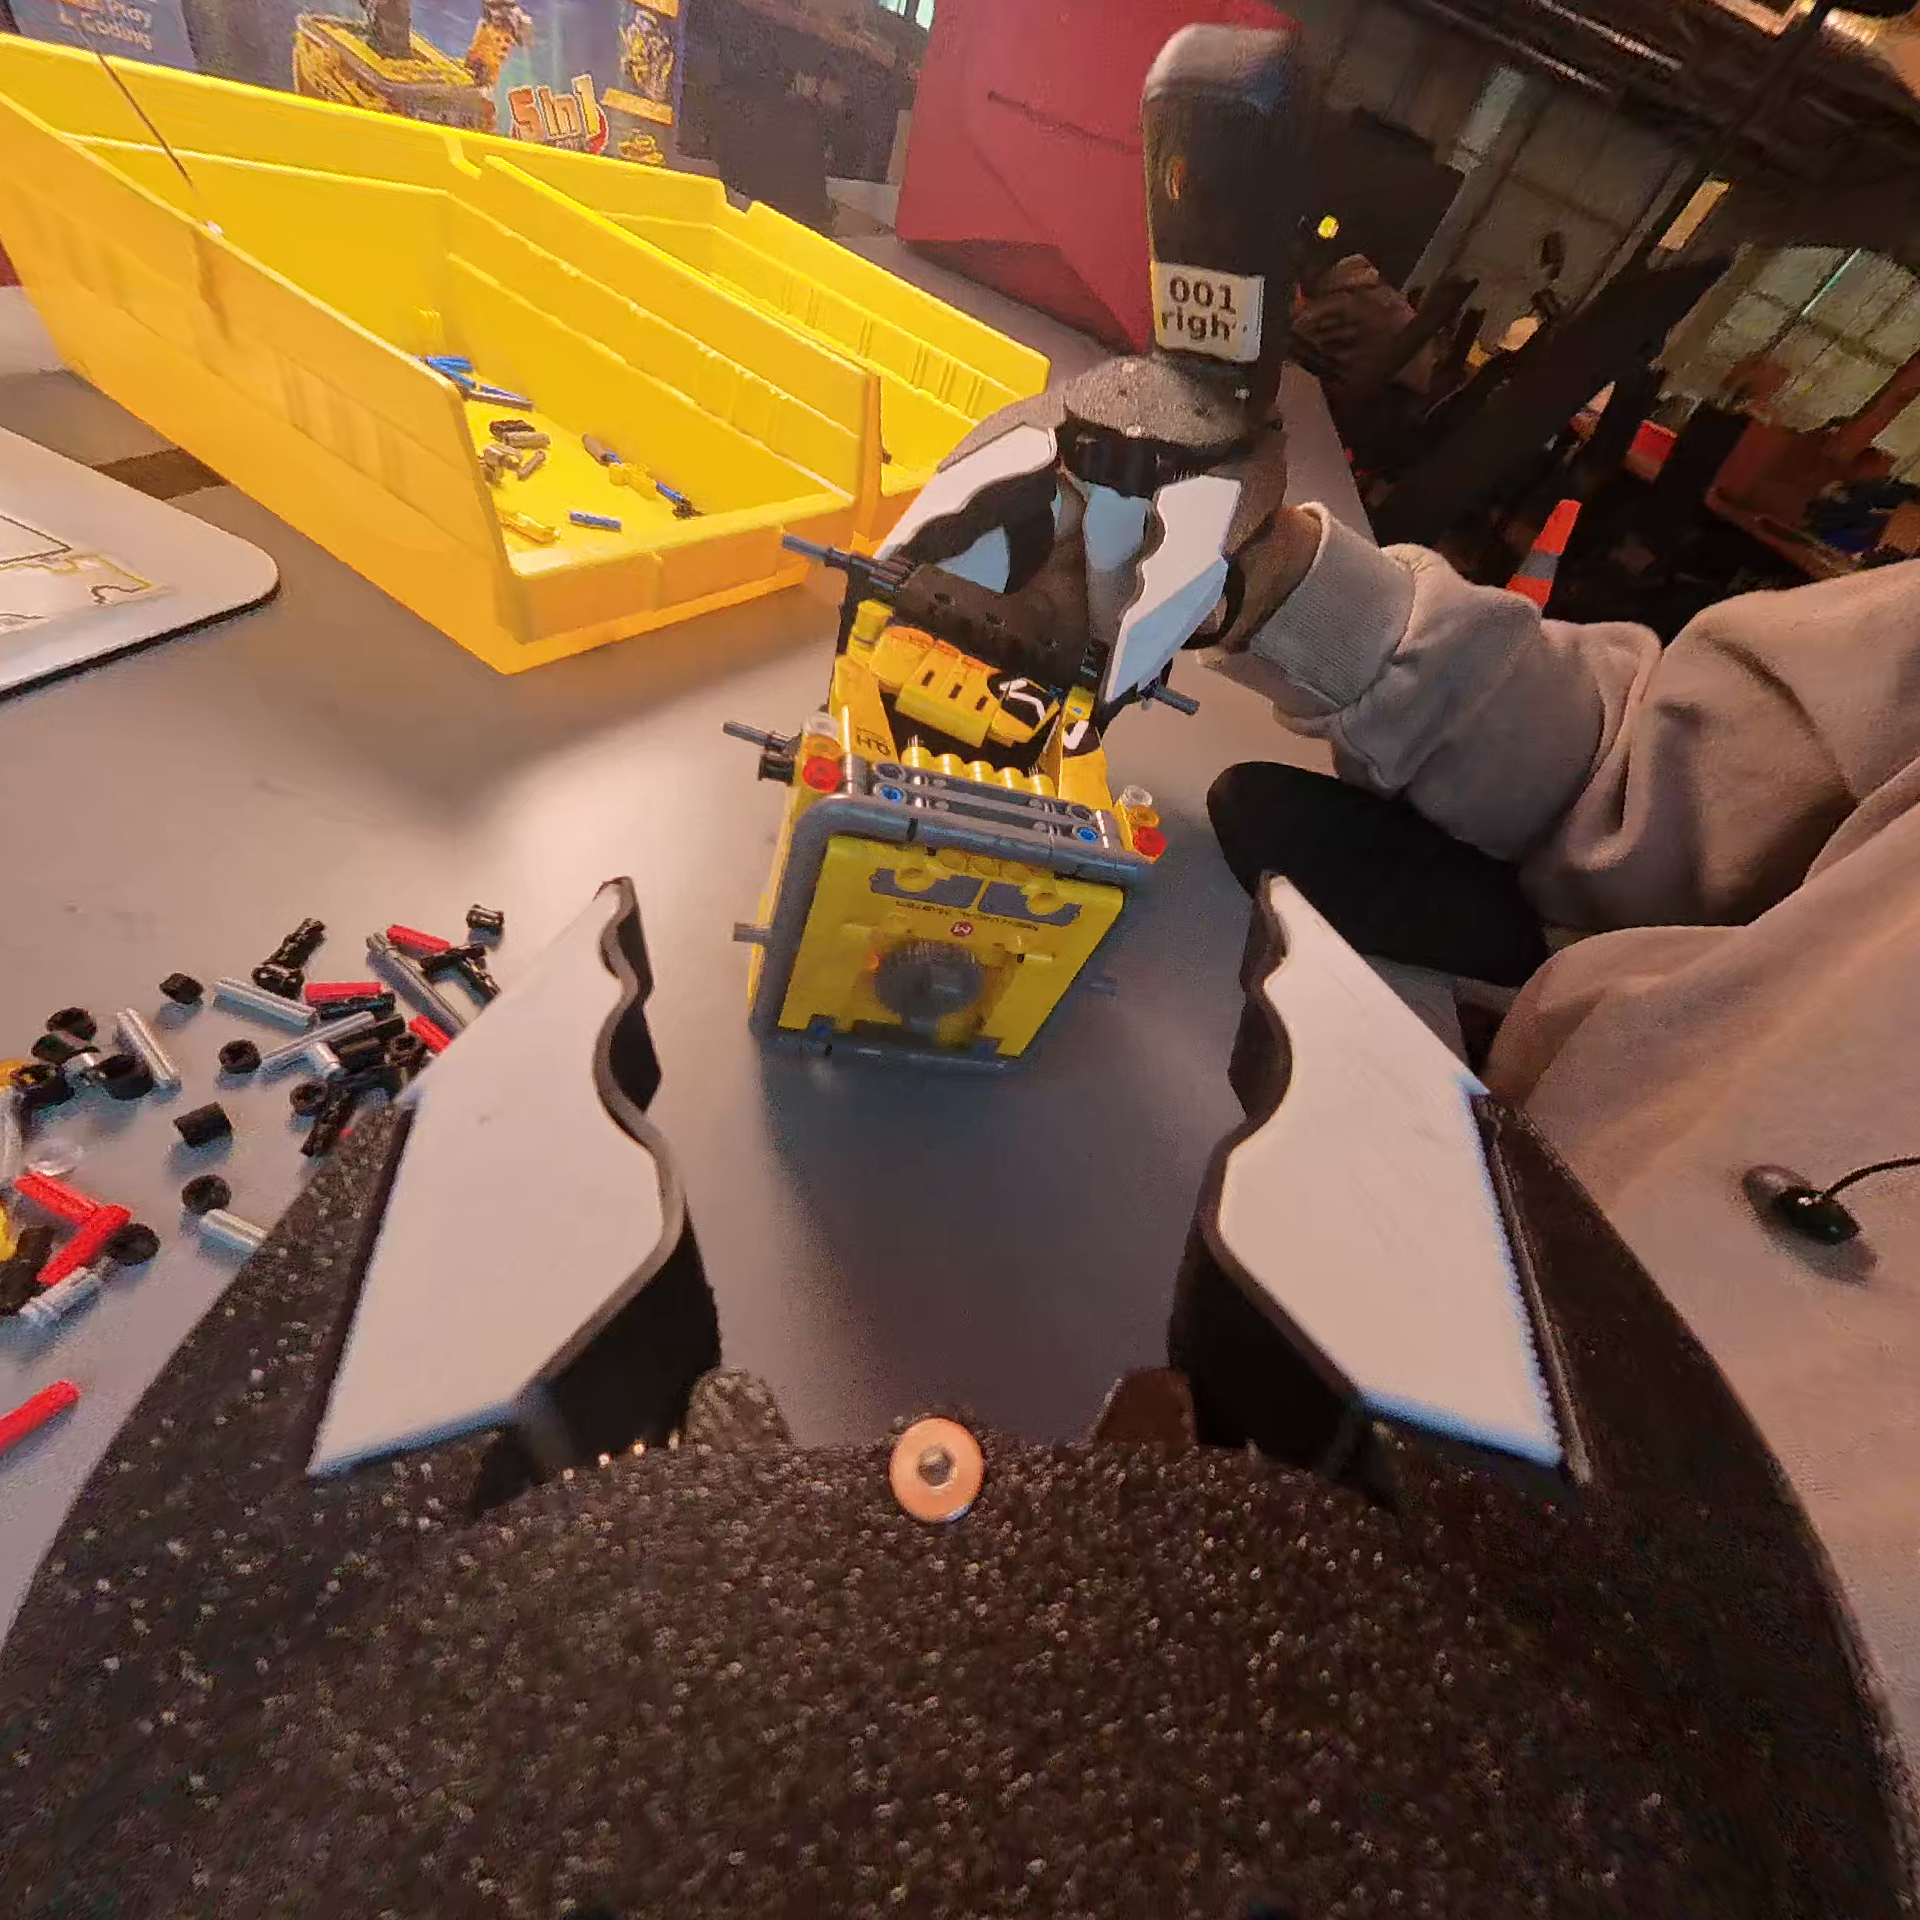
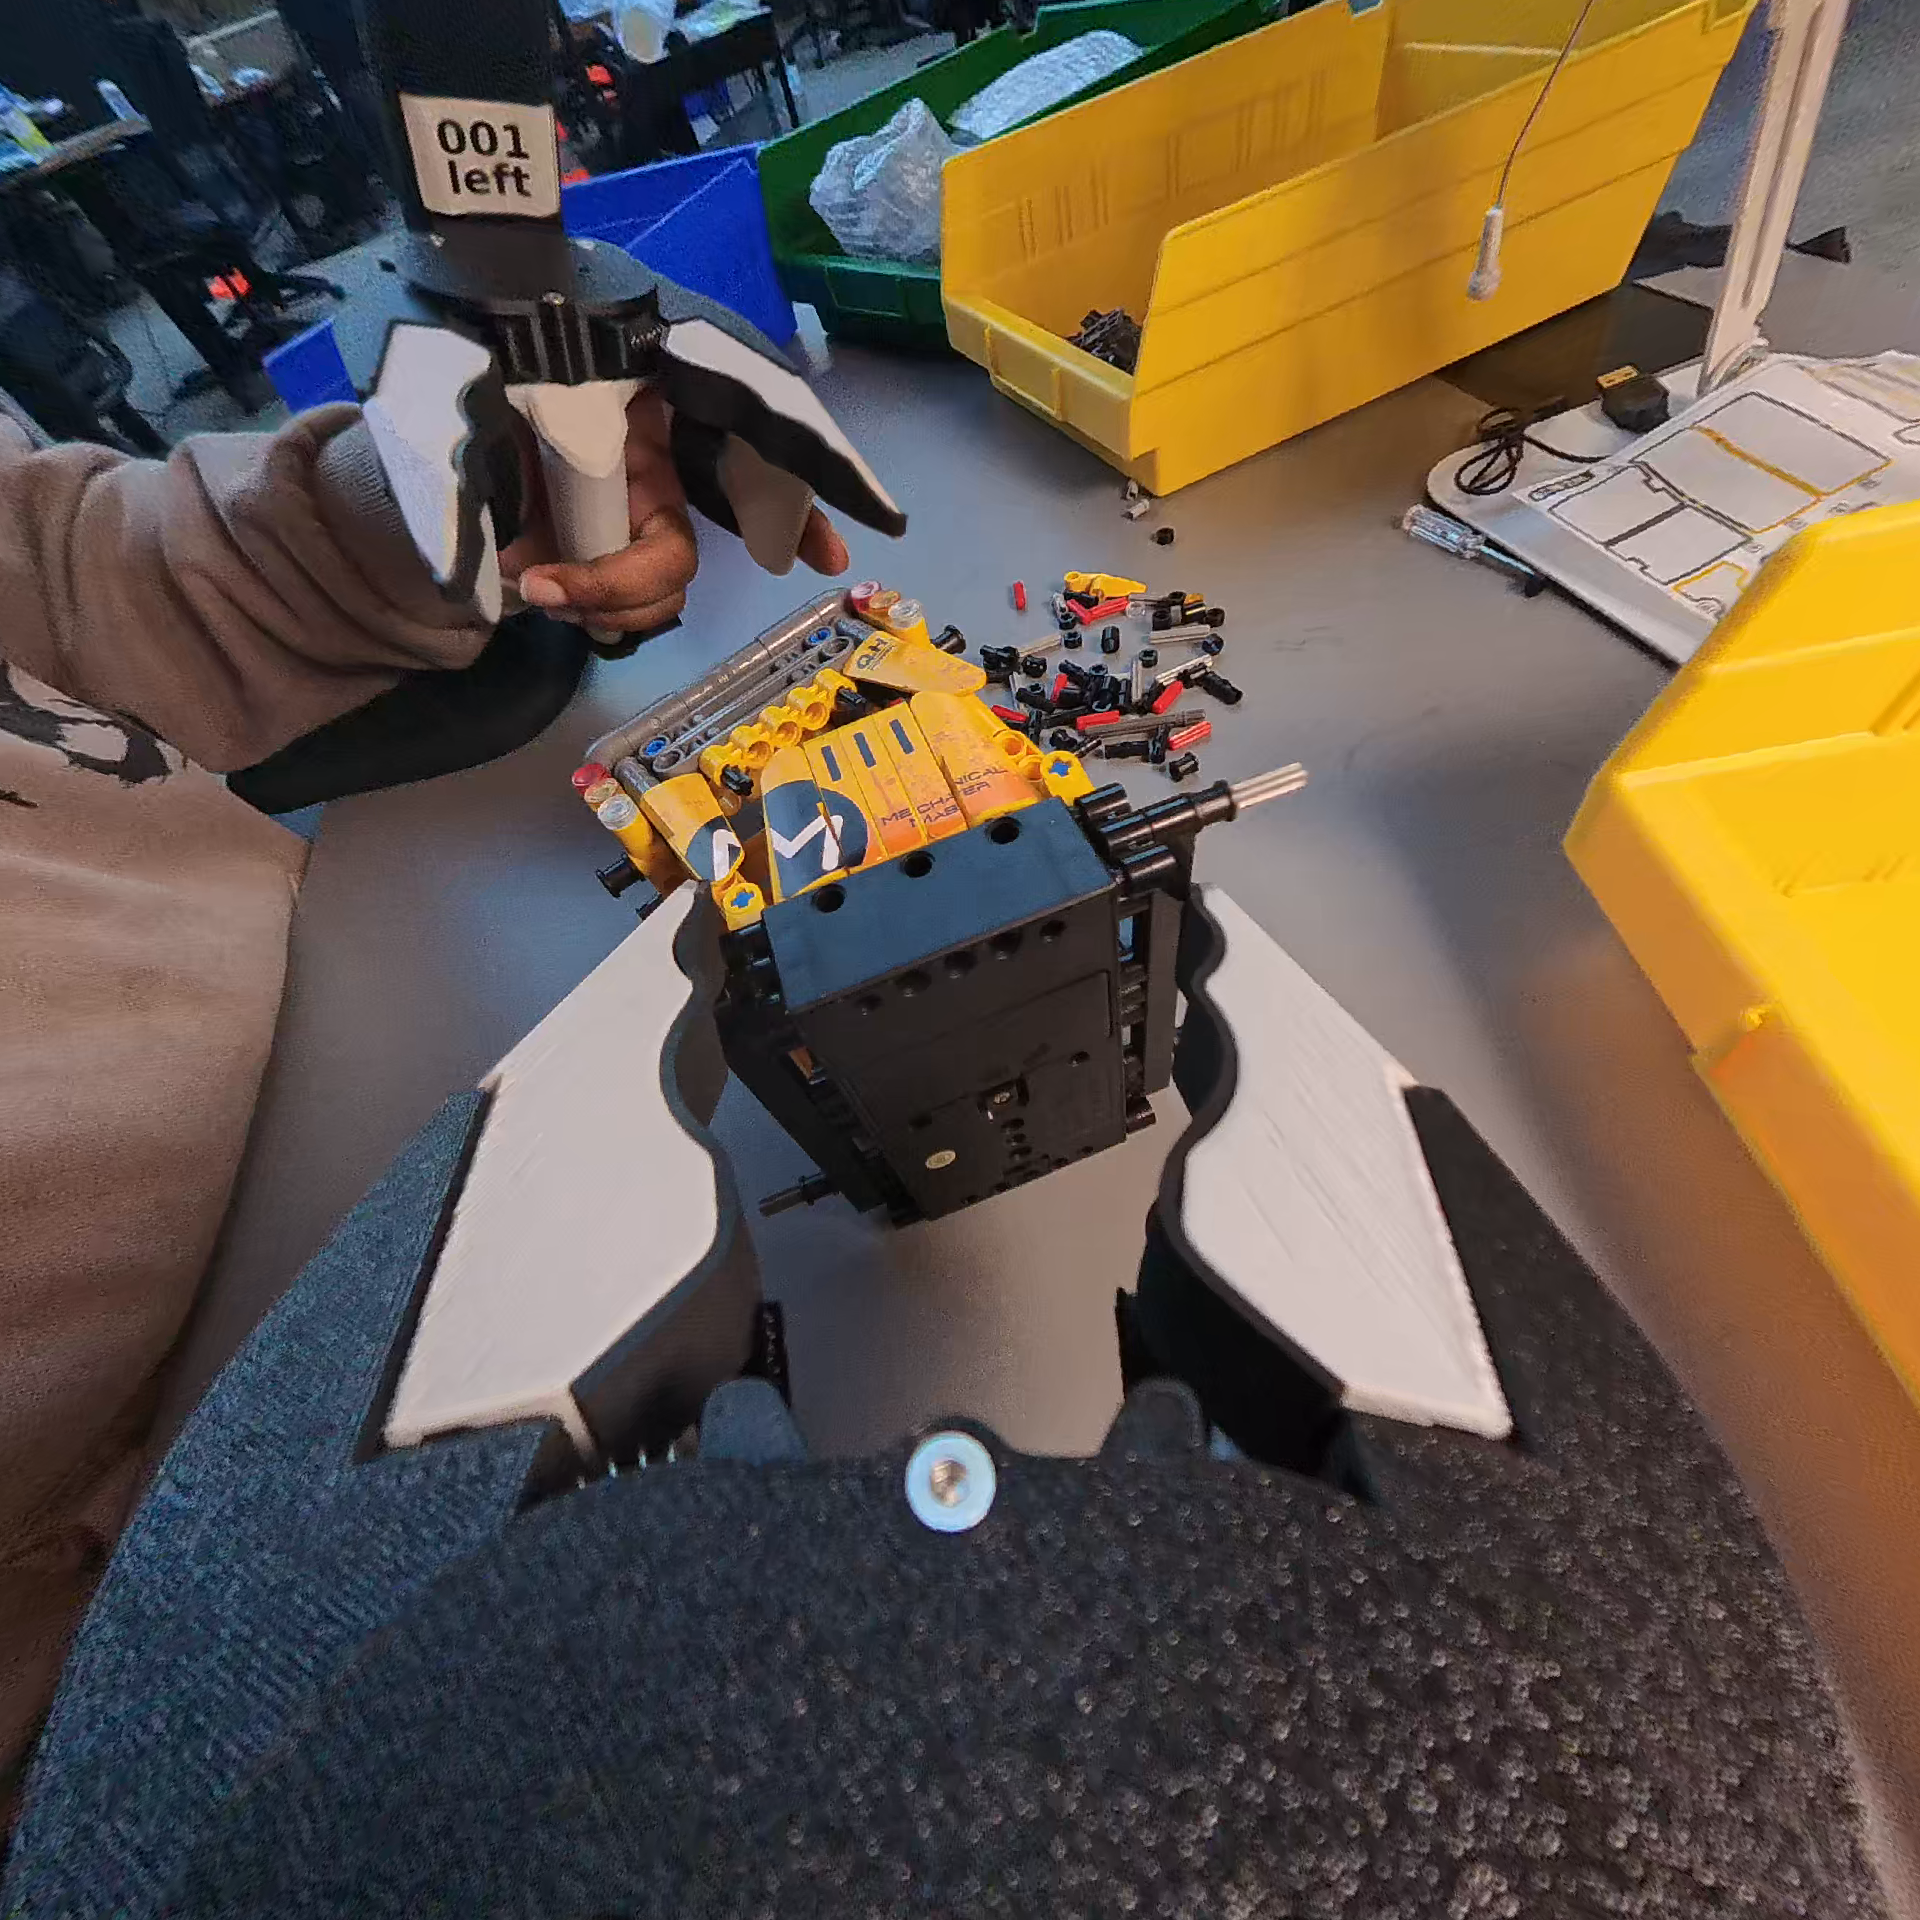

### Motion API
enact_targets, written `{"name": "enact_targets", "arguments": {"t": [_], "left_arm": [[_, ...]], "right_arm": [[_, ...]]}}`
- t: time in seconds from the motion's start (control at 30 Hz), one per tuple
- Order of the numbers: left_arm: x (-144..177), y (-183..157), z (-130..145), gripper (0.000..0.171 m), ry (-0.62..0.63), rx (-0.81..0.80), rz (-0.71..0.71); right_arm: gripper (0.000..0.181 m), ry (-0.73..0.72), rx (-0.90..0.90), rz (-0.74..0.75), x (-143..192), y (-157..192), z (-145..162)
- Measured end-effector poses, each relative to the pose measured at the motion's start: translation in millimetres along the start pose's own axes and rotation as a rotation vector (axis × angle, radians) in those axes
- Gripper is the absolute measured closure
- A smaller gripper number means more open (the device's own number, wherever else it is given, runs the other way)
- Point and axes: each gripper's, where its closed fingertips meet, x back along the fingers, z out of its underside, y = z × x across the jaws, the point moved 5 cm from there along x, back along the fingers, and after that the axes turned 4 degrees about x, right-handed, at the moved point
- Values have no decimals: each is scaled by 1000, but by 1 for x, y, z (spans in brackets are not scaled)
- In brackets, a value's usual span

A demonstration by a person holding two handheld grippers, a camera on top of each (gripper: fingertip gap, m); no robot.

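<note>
A yellow and black brick-built vehicle model (image 1: pixel 935 914) stands on the grey table with its yellow end plate and dark gear facing my left wrist view. My left gripper (image 1: pixel 948 902) is open and empty, its tips on either side of that end but apart from it. My right gripper (image 2: pixel 940 920) is shut on the model's black block (image 2: pixel 935 997), with a finger pressed on each side. The right gripper also shows in the left wrist view (image 1: pixel 1008 623) at the model's far end. The left gripper (image 2: pixel 681 561) shows open in the right wrist view, above the model's far end.
Loose black, red and grey pieces (image 1: pixel 312 1029) lie in a pile left of the model, also in the right wrist view (image 2: pixel 1122 686). Yellow bins (image 1: pixel 312 343) (image 2: pixel 1299 312) (image 2: pixel 1766 831), an instruction sheet (image 2: pixel 1714 488) and a screwdriver (image 2: pixel 1455 535) stand around. A sleeve (image 1: pixel 1455 707) lies at the right. My left tips are roughly 25 cm from the screwdriver (image 2: pixel 1455 535).
</note>
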Motion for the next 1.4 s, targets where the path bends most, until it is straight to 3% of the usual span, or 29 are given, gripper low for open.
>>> {"name": "enact_targets", "arguments": {"t": [0.13, 0.27, 0.47, 0.6, 0.7, 0.9, 1.0, 1.1, 1.27, 1.4], "left_arm": [[-15, -8, 10, 55, 25, -39, 6], [-36, -13, 18, 55, 67, -83, 2], [-64, -4, 24, 63, 120, -213, -136], [-64, 0, 21, 64, 145, -204, -87], [-59, 0, 19, 65, 173, -159, 1], [-57, -1, 15, 65, 177, -136, 29], [-55, 0, 13, 65, 162, -122, 29], [-52, -1, 9, 65, 136, -143, 21], [-44, -5, 2, 65, 84, -253, -12], [-39, -15, 0, 65, 64, -438, -68]], "right_arm": [[109, -14, 39, 55, 0, 8, -4], [109, -78, 1, 81, 1, 10, 0], [108, -148, -64, 54, 3, 6, 5], [111, -167, -107, 23, 4, 4, 5], [143, -231, -297, -46, 10, -5, 6], [142, -235, -318, -79, 12, -4, 6], [125, -236, -323, -110, 10, 3, 5], [122, -211, -280, -81, 8, 6, 4], [126, -220, -332, -101, 1, 8, 4], [127, -211, -351, -130, -5, 9, 7]]}}
